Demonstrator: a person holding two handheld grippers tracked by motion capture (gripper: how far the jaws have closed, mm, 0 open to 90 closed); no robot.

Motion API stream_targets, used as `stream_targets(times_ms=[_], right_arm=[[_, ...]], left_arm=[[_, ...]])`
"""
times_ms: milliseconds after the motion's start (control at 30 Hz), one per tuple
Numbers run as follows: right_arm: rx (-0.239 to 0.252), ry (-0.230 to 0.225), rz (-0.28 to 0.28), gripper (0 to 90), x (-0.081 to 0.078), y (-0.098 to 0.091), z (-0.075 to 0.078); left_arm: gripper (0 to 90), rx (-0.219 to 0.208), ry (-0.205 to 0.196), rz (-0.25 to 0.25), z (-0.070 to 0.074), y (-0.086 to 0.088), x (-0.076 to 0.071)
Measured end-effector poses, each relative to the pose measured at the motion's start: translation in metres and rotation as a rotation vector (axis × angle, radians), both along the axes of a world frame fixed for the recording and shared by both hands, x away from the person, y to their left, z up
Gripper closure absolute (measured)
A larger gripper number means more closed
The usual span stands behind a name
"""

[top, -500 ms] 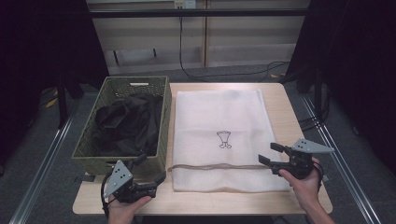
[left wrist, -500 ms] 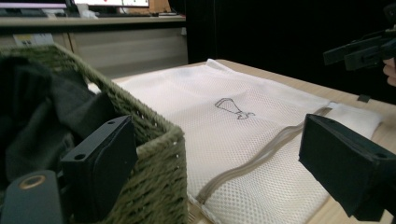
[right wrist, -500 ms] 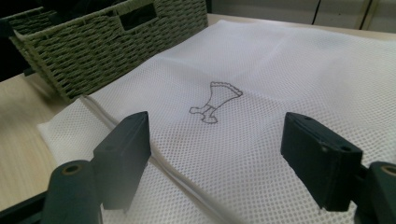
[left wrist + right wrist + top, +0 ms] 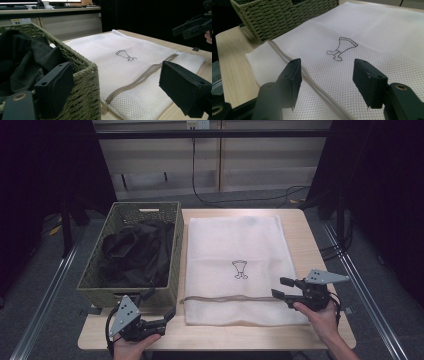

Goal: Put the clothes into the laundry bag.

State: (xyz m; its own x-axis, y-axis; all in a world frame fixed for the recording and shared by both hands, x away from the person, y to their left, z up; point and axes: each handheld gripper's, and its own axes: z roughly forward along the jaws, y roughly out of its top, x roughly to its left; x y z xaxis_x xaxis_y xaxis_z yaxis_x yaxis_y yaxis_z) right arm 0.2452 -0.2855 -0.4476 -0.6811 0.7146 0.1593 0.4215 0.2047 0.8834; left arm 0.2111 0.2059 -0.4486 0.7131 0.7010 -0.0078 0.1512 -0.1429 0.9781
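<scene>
Mesh laundry bag (image 4: 239, 265) lies flat and white along the middle of the bench (image 4: 320, 245), its zip (image 4: 232, 298) running across the near end and a small printed dress outline (image 4: 240, 269) at its centre. Just to its left stands the woven basket (image 4: 165, 292), dark clothes (image 4: 135, 251) heaped inside. Compared with half a second back, very little has shifted: bag, basket and clothes sit exactly where they were, and both hands have held their stations at the near edge. On the right, the right gripper (image 4: 279, 287) hovers over the bag's near right corner, and its own view shows the fingers (image 4: 292, 75) standing wide apart with nothing between them, the zip line passing underneath. On the left, the left gripper (image 4: 170, 315) sits low by the basket's near corner, its fingers (image 4: 56, 87) also spread and empty, one of them close beside the wicker wall in the left gripper view, though whether it touches I cannot tell. So no grip has been taken on anything yet. My reading is that this is the pause before the work starts: the bag looks zipped shut, and the right gripper is placed to come down on the zip end, while the left waits near the basket and the bag's left corner to steady things.
</scene>
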Motion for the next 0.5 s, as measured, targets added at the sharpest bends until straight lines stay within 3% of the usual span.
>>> stream_targets(times_ms=[200, 233, 300, 500], right_arm=[[-0.041, 0.049, 0.054, 42.1, 0.010, 0.016, -0.005], [-0.056, 0.063, 0.067, 41.0, 0.011, 0.023, -0.006], [-0.068, 0.079, 0.084, 39.9, 0.013, 0.033, -0.006], [-0.129, 0.088, 0.139, 41.0, 0.023, 0.057, -0.008]], left_arm=[[12.6, 0.020, -0.010, 0.010, 0.000, 0.000, -0.004], [14.2, 0.042, -0.020, -0.001, 0.001, 0.000, -0.005], [14.6, 0.045, -0.027, -0.005, 0.001, -0.001, -0.006], [14.6, 0.051, -0.033, -0.024, 0.001, -0.003, -0.006]])
